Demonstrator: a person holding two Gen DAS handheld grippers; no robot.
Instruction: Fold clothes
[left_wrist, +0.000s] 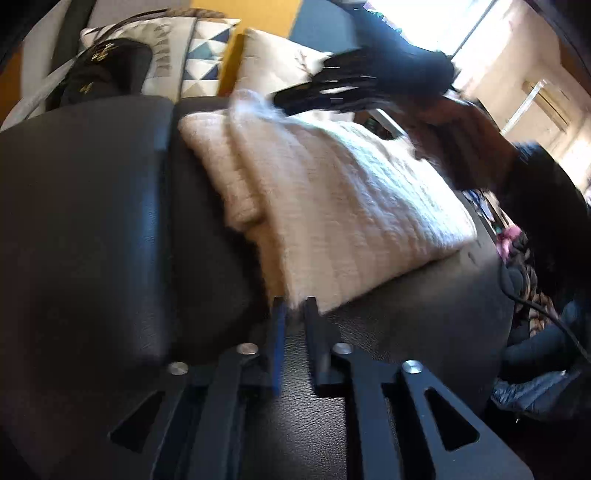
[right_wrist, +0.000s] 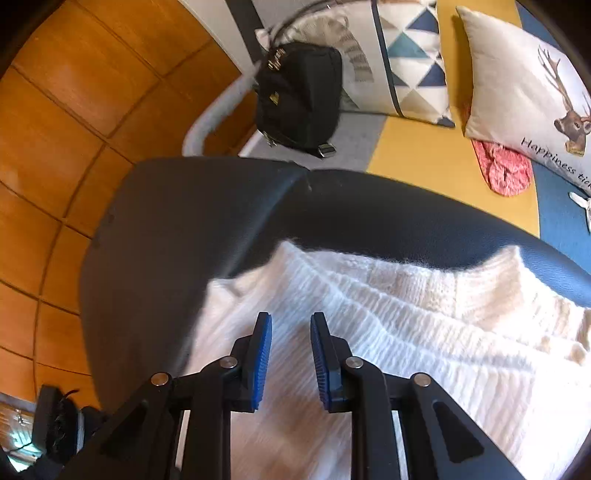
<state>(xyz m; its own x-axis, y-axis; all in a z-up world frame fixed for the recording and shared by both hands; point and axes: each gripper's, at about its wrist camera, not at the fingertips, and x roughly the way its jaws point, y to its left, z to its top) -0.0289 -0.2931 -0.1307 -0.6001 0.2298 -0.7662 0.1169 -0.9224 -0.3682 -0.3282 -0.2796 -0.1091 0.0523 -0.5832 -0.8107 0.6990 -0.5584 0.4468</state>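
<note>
A folded white knit sweater (right_wrist: 388, 332) is laid on a black leather seat (right_wrist: 184, 221). The right gripper (right_wrist: 291, 360) is held above the sweater, jaws apart with nothing between them. The left gripper (left_wrist: 294, 343) is poised at the sweater's near corner, jaws slightly apart and empty. A black bag (right_wrist: 299, 99) and cushions (right_wrist: 517, 85) are seen beyond.

The sweater (right_wrist: 424, 332) is cream ribbed knit, fuzzy and matt. Under it the black seat cushion (right_wrist: 184, 221) looks like grained leather with a soft sheen. At upper left the floor (right_wrist: 74, 110) is glossy orange wood. The fingers (right_wrist: 260, 354) carry ridged blue rubbery pads.
</note>
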